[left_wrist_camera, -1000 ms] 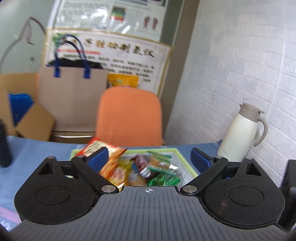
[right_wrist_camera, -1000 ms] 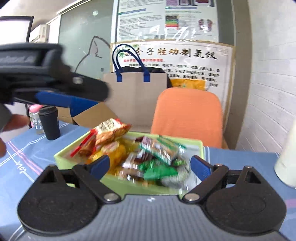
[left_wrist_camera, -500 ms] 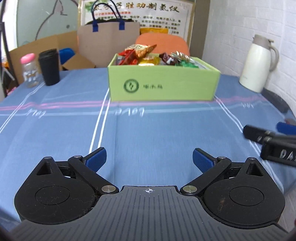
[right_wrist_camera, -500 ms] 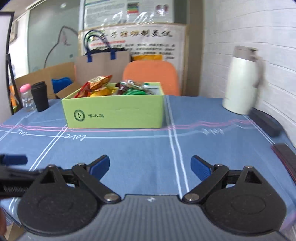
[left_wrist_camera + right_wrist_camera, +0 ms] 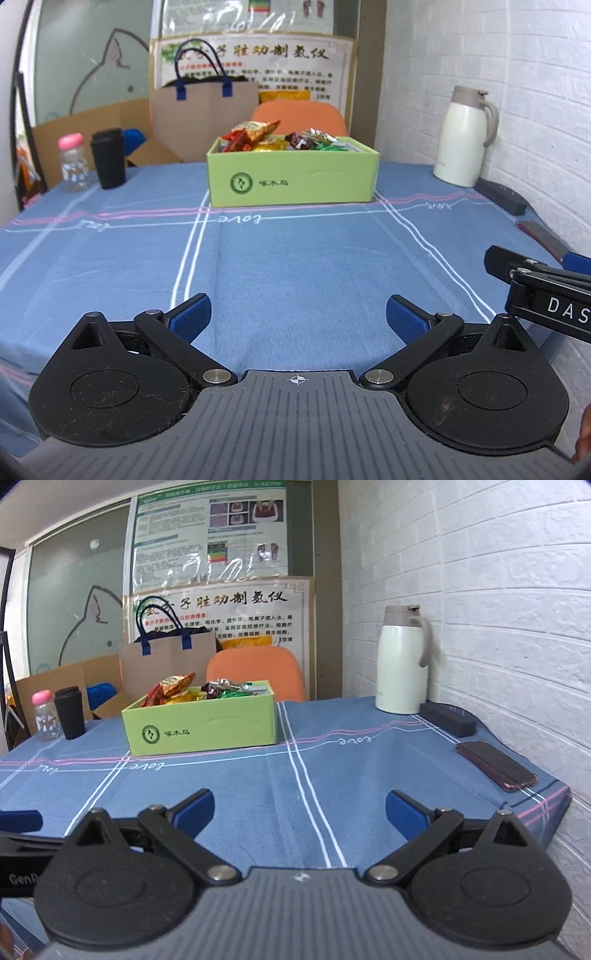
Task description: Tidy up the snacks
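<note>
Straight ahead of my left gripper [image 5: 298, 317], well apart from its blue fingertips, the green box [image 5: 291, 179] sits on the blue tablecloth [image 5: 295, 258], heaped with snack packets [image 5: 277, 138]: orange and red ones on its left side, green and brown on its right. My left jaws stand wide with nothing between them. My right gripper [image 5: 300, 814] is opening wider, also empty; from it the box lies ahead and to the left. A white jug [image 5: 402, 664] stands ahead to its right.
</note>
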`<action>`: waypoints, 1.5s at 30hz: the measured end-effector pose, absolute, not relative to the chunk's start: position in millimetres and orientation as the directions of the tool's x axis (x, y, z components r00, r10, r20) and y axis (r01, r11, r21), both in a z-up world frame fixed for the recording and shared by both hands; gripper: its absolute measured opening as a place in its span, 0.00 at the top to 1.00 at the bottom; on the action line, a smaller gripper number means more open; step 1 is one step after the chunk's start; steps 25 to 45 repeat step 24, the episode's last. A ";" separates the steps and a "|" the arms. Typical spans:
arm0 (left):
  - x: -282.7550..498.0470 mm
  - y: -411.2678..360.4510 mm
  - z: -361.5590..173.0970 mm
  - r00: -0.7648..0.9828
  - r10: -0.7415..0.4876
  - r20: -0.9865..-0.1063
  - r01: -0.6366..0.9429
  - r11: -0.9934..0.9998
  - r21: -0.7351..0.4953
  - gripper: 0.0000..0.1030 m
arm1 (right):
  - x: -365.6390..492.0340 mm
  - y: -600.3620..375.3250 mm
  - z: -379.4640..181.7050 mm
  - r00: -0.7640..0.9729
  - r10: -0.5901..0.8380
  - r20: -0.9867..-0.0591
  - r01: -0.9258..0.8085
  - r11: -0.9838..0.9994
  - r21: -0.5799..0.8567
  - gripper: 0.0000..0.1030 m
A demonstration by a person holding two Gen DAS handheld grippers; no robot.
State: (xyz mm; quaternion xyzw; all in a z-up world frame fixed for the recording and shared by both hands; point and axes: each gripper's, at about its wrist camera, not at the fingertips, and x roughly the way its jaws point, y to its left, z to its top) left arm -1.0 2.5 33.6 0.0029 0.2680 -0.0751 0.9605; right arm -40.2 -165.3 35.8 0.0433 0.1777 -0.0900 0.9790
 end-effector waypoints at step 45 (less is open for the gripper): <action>-26.3 0.5 40.5 0.866 -0.140 -0.480 0.157 0.988 -0.005 0.17 | -53.8 -154.0 29.8 0.918 -0.194 -0.345 0.222 0.974 0.043 0.05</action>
